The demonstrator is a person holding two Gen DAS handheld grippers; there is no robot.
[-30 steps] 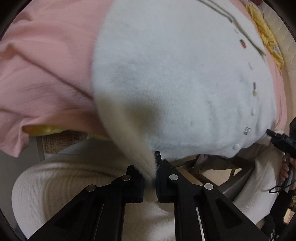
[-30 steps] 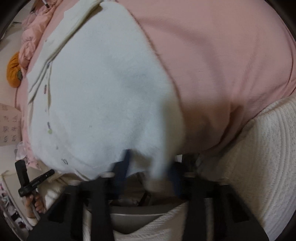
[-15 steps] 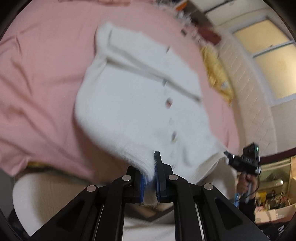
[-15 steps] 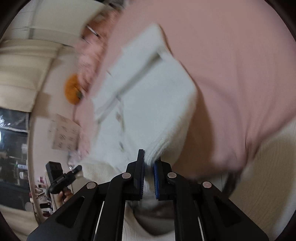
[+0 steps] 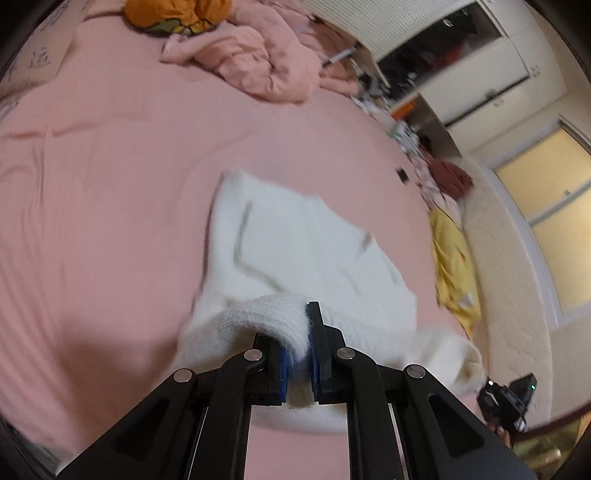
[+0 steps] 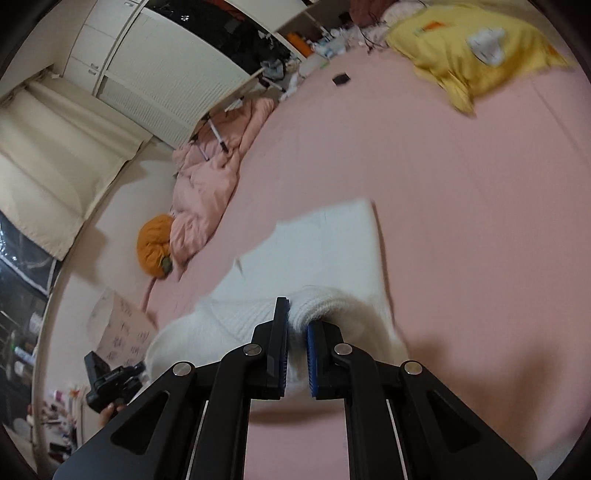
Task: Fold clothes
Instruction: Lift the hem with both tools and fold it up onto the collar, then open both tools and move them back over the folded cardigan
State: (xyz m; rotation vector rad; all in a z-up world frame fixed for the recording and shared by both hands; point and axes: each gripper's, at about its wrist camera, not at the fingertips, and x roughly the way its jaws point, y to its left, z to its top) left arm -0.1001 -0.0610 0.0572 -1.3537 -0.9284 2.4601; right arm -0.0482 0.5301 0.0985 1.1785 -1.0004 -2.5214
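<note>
A white fuzzy cardigan (image 5: 295, 236) lies on the pink bed sheet (image 5: 92, 206), its far part flat. My left gripper (image 5: 299, 332) is shut on the near hem at one corner, lifted off the sheet. My right gripper (image 6: 297, 325) is shut on the hem at the other corner of the cardigan (image 6: 325, 243). The hem hangs between the two grippers. Each gripper shows at the edge of the other's view: the right one (image 5: 509, 402), the left one (image 6: 110, 380).
A crumpled pink duvet (image 5: 266, 62) and an orange cushion (image 5: 166, 14) lie at the far side of the bed. A yellow garment (image 6: 472, 59) lies near the other edge. A small black object (image 6: 340, 78) sits on the sheet. Wardrobes (image 6: 155, 66) stand behind.
Both grippers have risen and swung the cardigan's hem up and forward over the garment; the view went from close on the cardigan to high above the bed.
</note>
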